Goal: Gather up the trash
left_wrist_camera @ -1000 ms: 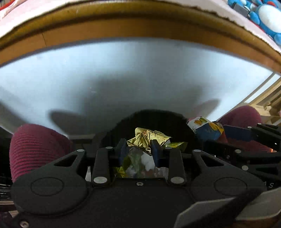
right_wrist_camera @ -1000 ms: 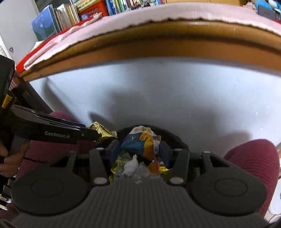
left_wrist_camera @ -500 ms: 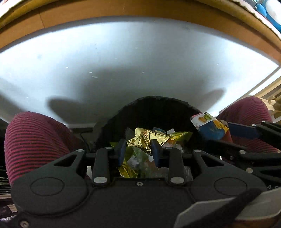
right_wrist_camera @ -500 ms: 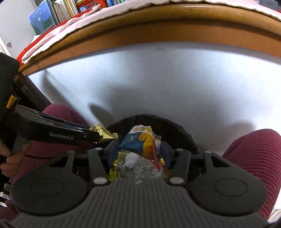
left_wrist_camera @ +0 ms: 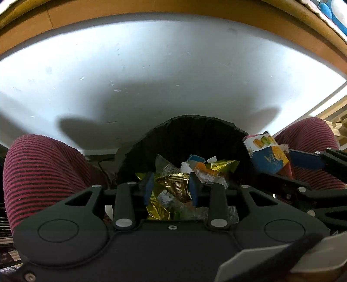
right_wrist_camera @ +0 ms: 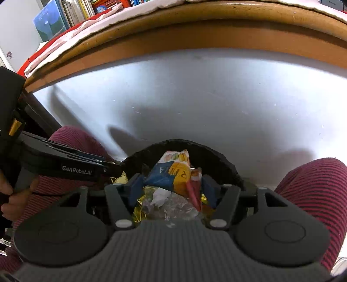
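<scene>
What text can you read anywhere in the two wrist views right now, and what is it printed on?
"GenRobot.AI": white lettering on the side of the left gripper, seen from the right wrist view.
Large pale letters on the blue and yellow snack wrapper between the right gripper's fingers: upside down and creased, not readable for certain.
Book spines at the top left of the right wrist view: too small to read.
Nothing else legible.

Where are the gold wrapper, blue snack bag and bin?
gold wrapper (left_wrist_camera: pixel 173 184), left wrist view, crinkled middle.
blue snack bag (right_wrist_camera: pixel 171 175), right wrist view, printed front.
bin (left_wrist_camera: pixel 195 121), left wrist view, far rim.
</scene>
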`<state>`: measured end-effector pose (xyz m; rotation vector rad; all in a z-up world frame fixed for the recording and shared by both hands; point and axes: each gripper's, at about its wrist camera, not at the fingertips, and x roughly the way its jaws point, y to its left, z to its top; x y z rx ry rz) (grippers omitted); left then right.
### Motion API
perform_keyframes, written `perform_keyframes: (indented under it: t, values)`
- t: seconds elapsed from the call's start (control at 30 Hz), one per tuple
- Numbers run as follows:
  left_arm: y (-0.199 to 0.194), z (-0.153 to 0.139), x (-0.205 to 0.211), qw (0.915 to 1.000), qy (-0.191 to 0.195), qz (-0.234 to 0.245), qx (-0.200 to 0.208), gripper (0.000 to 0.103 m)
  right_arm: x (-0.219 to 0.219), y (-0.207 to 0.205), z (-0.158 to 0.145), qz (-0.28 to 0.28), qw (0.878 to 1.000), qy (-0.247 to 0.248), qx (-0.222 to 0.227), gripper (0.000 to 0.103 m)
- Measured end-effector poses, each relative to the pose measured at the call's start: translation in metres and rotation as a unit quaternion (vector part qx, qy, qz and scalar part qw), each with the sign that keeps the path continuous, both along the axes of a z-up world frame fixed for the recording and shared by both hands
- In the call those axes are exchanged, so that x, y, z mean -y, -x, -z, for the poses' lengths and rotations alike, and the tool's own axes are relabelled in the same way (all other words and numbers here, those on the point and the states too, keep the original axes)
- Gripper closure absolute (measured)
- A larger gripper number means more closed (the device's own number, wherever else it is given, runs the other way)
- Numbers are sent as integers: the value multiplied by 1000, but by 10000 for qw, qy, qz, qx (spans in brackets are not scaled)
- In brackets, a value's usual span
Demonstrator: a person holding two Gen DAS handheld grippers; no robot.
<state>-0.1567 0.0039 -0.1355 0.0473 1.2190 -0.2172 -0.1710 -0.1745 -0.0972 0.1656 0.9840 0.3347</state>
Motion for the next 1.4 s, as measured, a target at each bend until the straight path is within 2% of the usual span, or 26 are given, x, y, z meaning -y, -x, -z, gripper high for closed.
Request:
perform_keyframes:
  t: [0.2, 0.9, 1.4]
  values:
    - [0, -1, 0, 10000, -42, 1, 14, 57, 2, 0, 1, 5, 10000, 5, -16, 22]
    - [-2, -1, -3, 9999, -32, -156, -49, 32, 8, -1, 4, 208, 9997, -83, -123, 8]
    - [-2, 1, -2, 9997, -124, -182, -61, 32, 7, -1, 7, 233, 9995, -87, -201, 1]
